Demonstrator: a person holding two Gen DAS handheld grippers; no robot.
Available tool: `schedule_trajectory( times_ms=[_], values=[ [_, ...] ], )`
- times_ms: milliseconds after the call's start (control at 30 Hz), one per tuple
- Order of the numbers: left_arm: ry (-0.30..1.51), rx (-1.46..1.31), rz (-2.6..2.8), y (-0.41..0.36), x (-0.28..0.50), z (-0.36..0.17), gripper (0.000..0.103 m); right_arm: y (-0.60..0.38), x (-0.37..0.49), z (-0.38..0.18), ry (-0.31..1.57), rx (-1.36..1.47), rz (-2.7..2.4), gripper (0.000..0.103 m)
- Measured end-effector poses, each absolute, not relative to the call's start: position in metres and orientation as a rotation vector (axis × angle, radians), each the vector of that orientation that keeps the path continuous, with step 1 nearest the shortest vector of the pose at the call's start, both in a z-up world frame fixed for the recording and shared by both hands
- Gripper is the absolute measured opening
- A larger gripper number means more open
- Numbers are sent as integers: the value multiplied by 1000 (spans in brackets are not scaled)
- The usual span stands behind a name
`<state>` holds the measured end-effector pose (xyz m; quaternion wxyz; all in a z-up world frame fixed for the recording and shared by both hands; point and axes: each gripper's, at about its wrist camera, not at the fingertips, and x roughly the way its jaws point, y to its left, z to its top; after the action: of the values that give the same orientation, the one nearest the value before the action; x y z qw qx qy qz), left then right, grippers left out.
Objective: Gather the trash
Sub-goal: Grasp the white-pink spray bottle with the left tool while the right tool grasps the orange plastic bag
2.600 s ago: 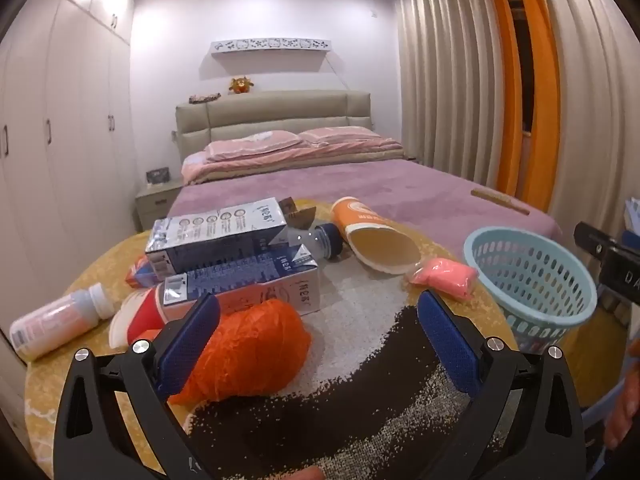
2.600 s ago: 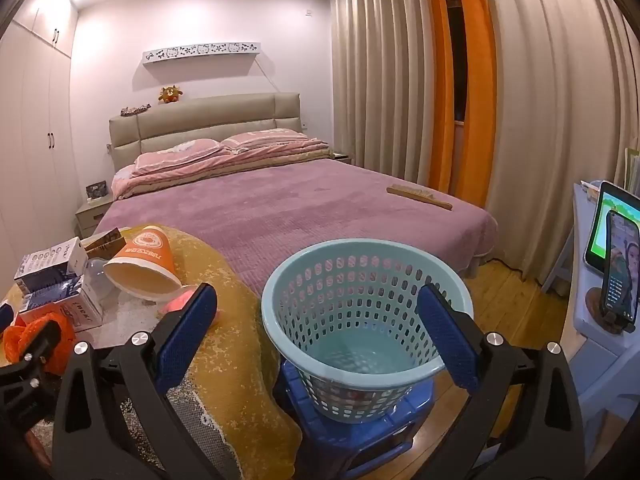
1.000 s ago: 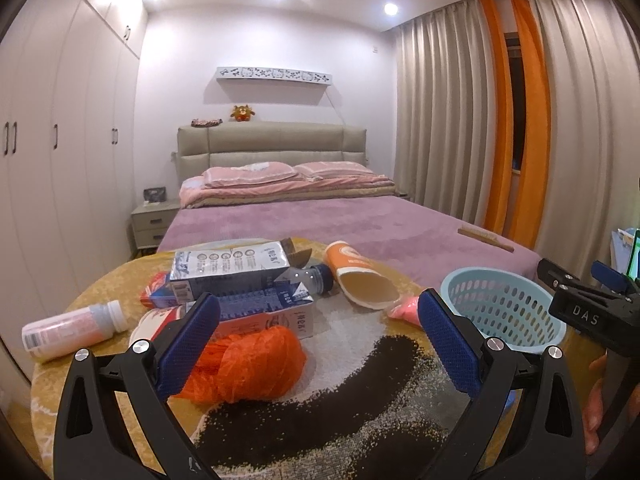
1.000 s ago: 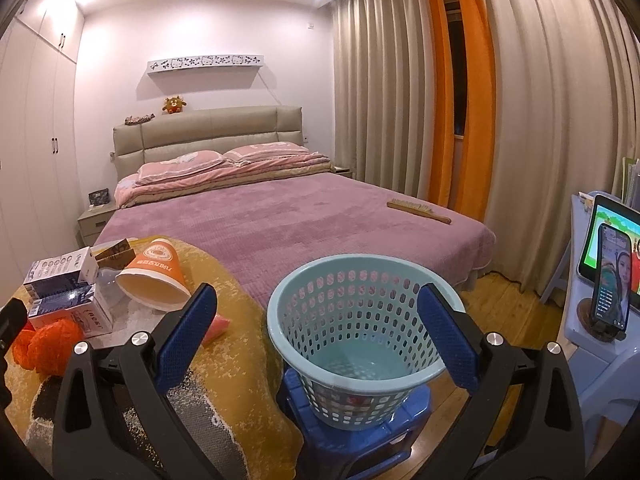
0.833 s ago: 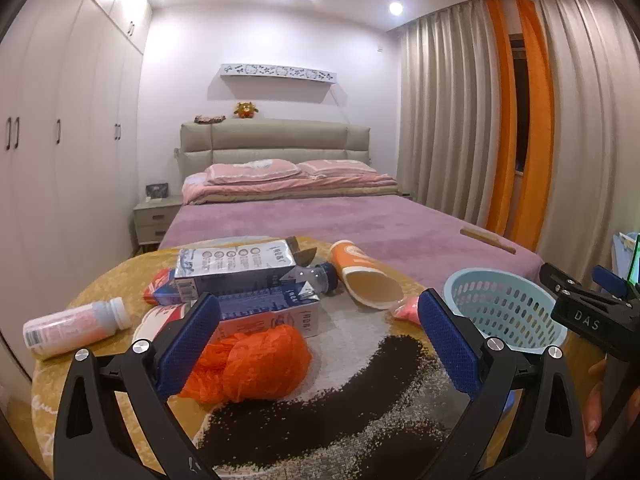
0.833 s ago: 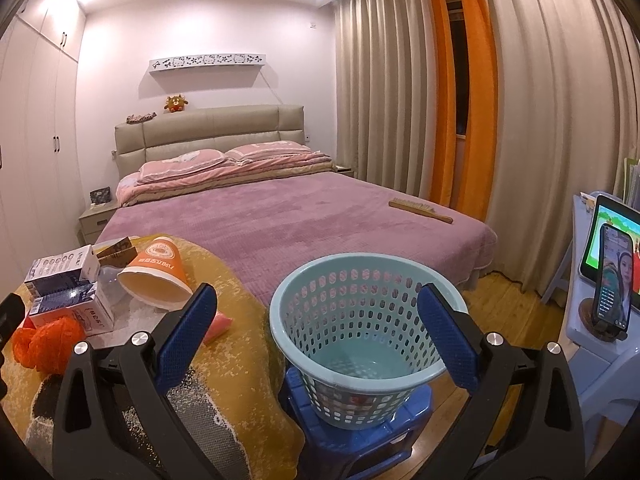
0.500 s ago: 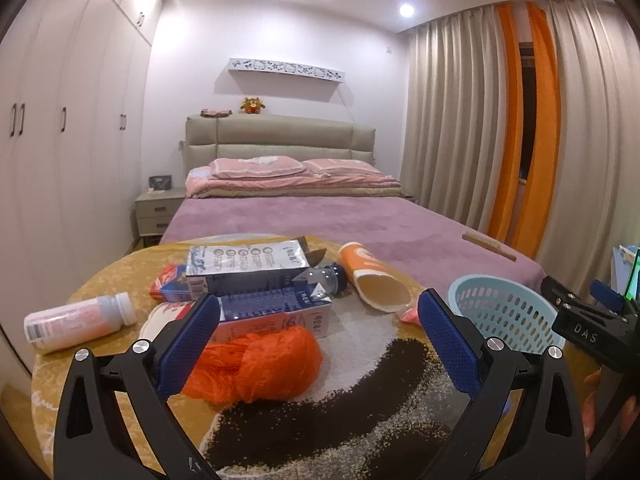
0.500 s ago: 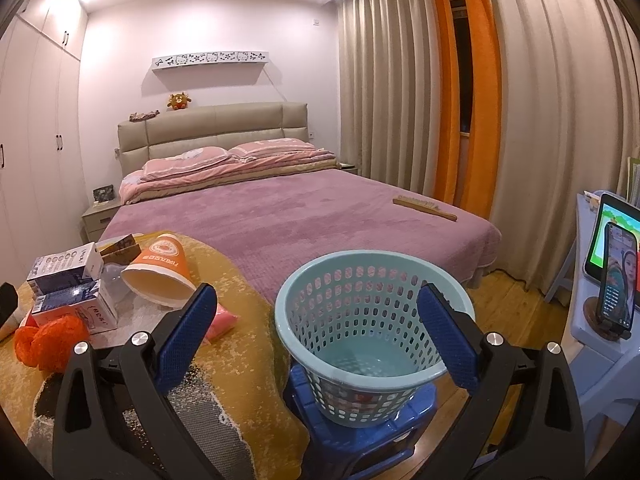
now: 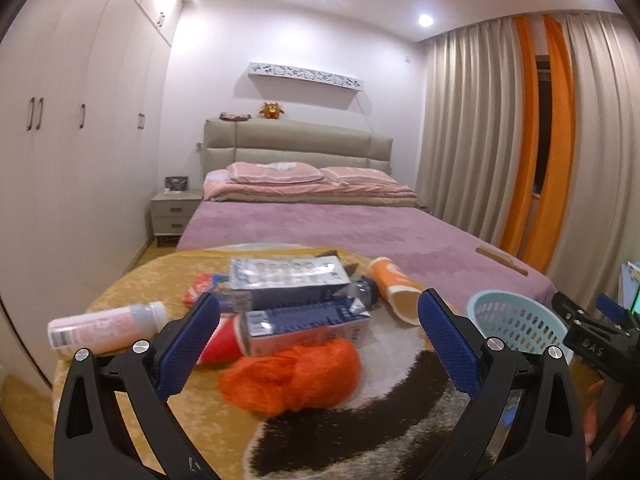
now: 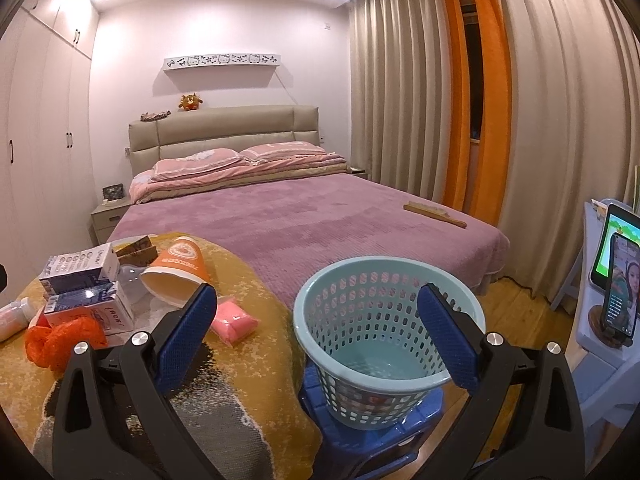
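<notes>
Both claws gape wide and empty: the left gripper (image 9: 318,342) above an orange mesh ball (image 9: 294,376) on the table (image 9: 132,292), the right gripper (image 10: 318,340) before a light-blue basket (image 10: 384,344).

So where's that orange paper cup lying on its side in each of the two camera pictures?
Left wrist view: the orange paper cup lies right of centre, past the stacked cartons, its mouth facing the camera.
Right wrist view: the cup lies left of centre, above the left blue pad, mouth down toward the camera.
Shared landmark: the light blue basket, far right in the left view, bottom centre in the right view.
</notes>
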<state>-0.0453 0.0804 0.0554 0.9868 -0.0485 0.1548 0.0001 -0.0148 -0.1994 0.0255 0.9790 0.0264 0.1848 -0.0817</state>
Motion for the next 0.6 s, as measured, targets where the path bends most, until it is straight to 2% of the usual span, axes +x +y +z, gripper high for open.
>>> schedule_trajectory(
  times_ms=[233, 600],
  values=[
    [311, -60, 170, 142, -53, 72, 96, -165, -16, 33, 407, 75, -40, 95],
    [551, -12, 313, 284, -7, 51, 96, -58, 4, 22, 516, 29, 253, 90]
  ],
)
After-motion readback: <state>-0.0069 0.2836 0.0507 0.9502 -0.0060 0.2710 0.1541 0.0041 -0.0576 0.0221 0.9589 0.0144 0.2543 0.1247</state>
